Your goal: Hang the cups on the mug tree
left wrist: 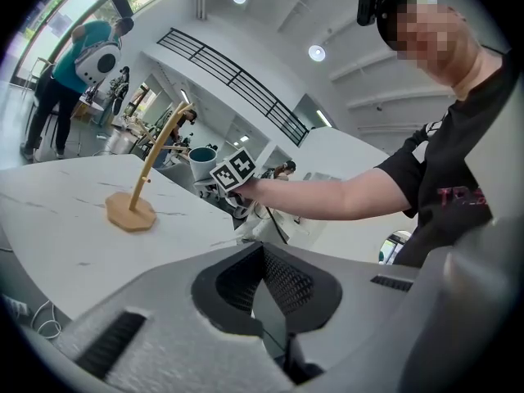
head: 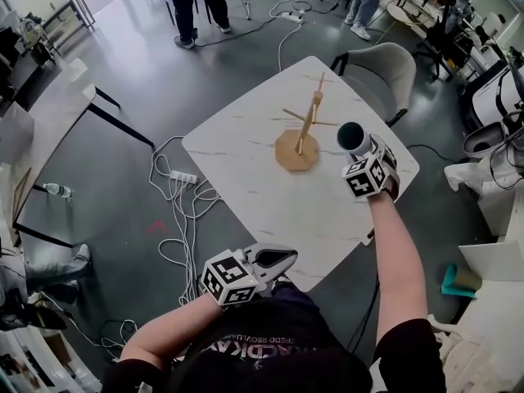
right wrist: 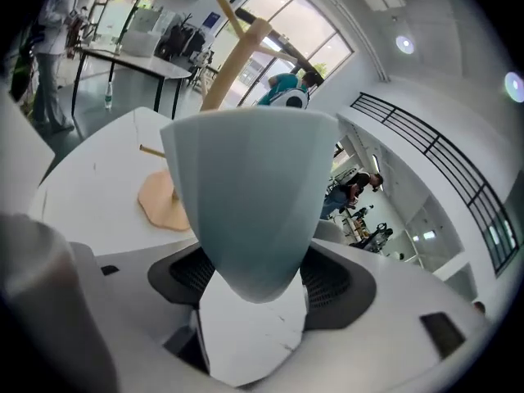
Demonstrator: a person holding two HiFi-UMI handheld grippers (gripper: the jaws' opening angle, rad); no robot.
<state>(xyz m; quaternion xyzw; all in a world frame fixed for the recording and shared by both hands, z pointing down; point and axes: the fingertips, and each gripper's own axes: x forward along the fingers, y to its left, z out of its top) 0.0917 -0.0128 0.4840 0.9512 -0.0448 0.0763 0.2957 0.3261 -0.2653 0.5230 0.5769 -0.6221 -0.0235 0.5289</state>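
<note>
A wooden mug tree (head: 304, 125) stands near the far side of the white table (head: 246, 162), its pegs bare. My right gripper (head: 361, 147) is shut on a pale blue cup (head: 353, 137), held above the table just right of the tree. In the right gripper view the cup (right wrist: 250, 195) fills the middle between the jaws, and the tree (right wrist: 228, 60) rises behind it. My left gripper (head: 281, 259) hovers at the table's near corner, shut with nothing in it. From the left gripper view the tree (left wrist: 147, 178) and the held cup (left wrist: 201, 160) show across the table.
A grey chair (head: 381, 70) stands behind the table's far right corner. A power strip and white cables (head: 182, 178) lie on the floor to the left. People stand at the back (head: 193, 6). Another table (head: 51, 113) is at the left.
</note>
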